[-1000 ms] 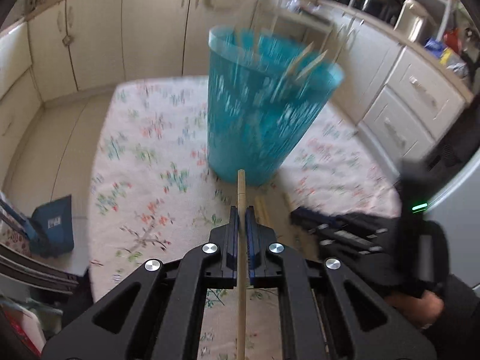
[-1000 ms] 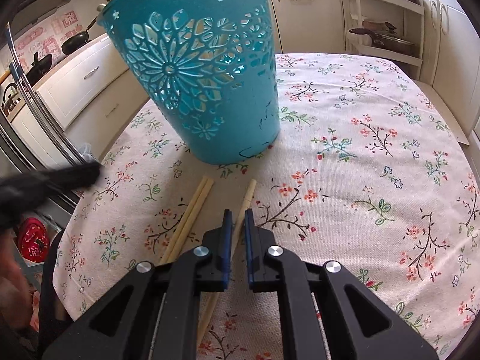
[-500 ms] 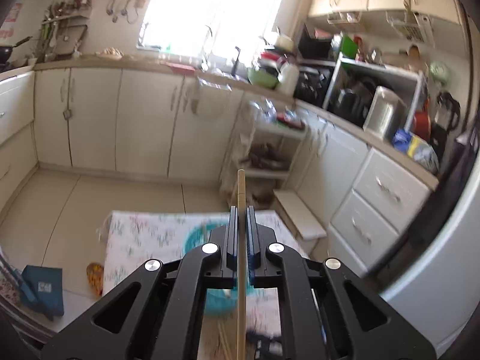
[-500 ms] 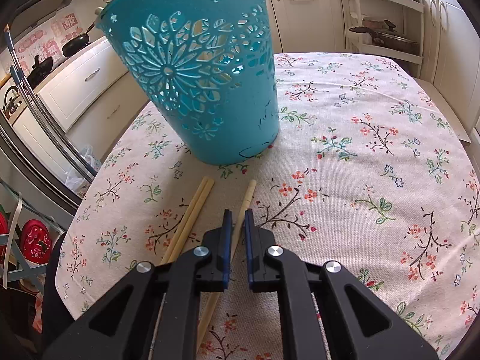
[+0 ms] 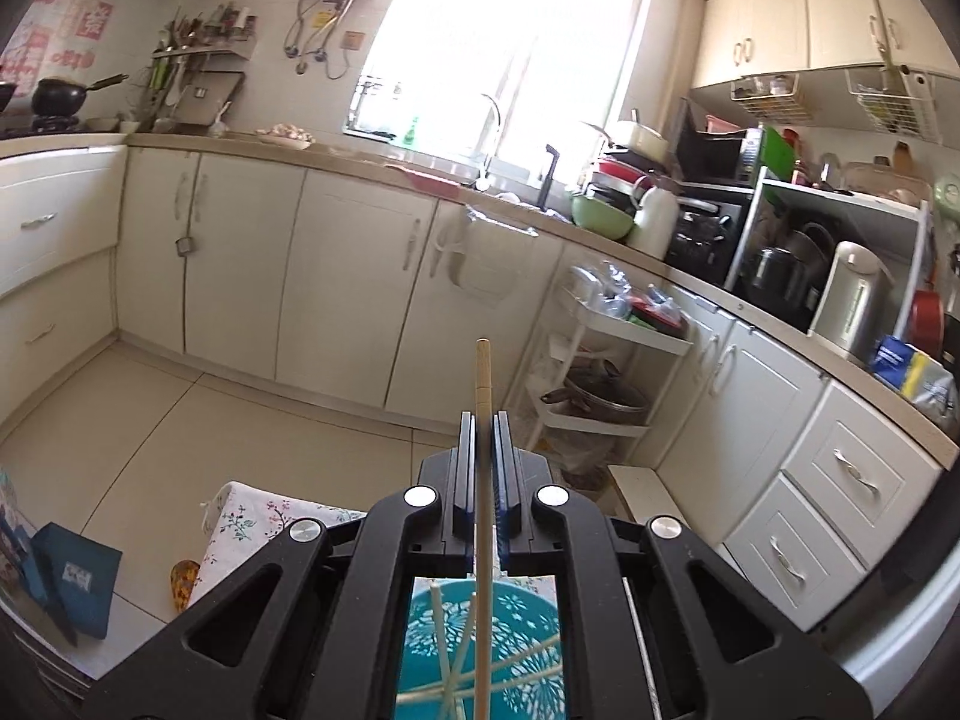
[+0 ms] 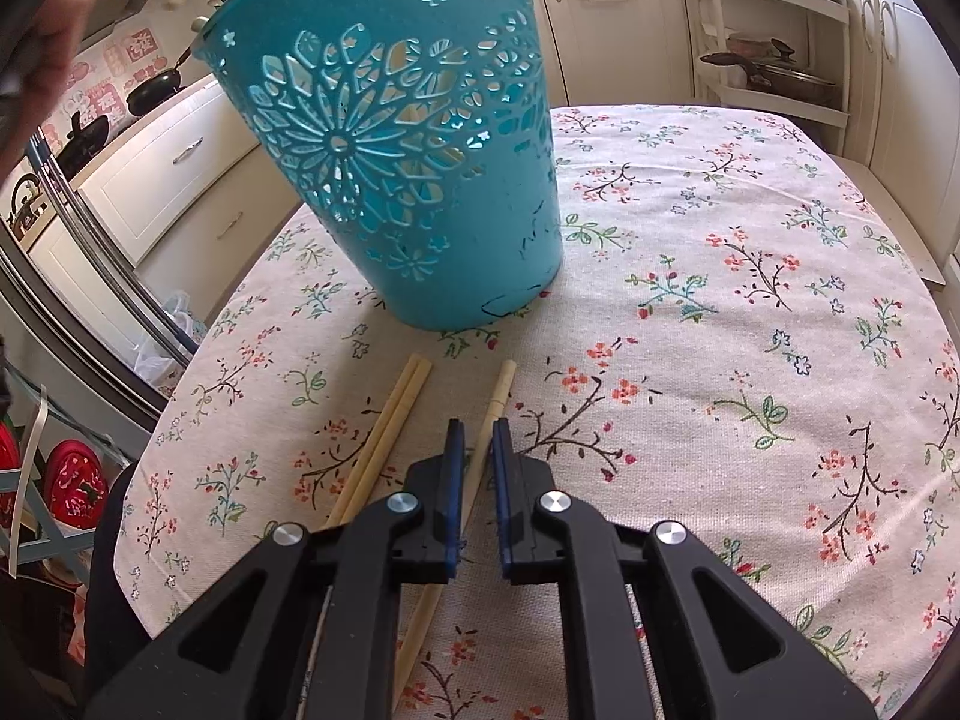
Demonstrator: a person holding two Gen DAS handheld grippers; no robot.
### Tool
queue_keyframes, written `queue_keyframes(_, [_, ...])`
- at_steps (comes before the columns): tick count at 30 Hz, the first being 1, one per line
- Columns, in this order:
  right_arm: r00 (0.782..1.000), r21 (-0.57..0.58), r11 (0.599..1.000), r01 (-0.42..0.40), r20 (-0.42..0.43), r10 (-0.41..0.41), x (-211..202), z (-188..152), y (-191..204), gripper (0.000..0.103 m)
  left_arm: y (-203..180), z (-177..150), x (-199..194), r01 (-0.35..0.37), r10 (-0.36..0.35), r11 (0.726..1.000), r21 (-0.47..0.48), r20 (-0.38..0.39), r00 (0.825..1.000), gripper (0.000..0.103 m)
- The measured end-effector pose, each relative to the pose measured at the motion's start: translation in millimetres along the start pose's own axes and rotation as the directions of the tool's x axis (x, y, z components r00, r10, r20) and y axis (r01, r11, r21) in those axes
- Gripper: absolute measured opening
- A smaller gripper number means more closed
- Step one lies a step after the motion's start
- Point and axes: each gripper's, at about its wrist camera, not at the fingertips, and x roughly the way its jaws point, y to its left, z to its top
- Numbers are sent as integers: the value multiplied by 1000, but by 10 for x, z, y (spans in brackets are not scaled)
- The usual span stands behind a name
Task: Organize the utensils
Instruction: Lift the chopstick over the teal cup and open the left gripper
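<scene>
My left gripper is shut on a wooden chopstick, held upright high above the teal cut-out basket; the stick's lower end hangs over the basket's mouth, where several chopsticks lie. In the right wrist view the teal basket stands on the floral tablecloth. My right gripper is open, low over the cloth, its jaws on either side of a single chopstick. A pair of chopsticks lies just left of it.
White kitchen cabinets and a cluttered counter ring the room. A white shelf cart stands beyond the table's far end. A person's hand shows at the upper left of the right wrist view.
My left gripper has risen and tilted up with the chopstick, from table height to above the basket's mouth. My right gripper has stayed over the single chopstick.
</scene>
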Motion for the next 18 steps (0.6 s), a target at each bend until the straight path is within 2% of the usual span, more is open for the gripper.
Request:
queue_keyframes(4, [1000, 1, 1000, -1, 0, 1, 0, -1, -1, 10, 68, -108, 123, -25, 25, 999, -30, -2, 1000, 5])
queue_keyframes(11, [1000, 1, 1000, 0, 0, 0, 4, 4, 3, 10, 108, -314, 179, -44, 44, 999, -25, -21, 999, 5])
queue_keyframes(18, [1000, 2, 1000, -1, 0, 1, 6, 5, 4, 10, 100, -519, 189, -30, 34, 999, 46, -99, 995, 5])
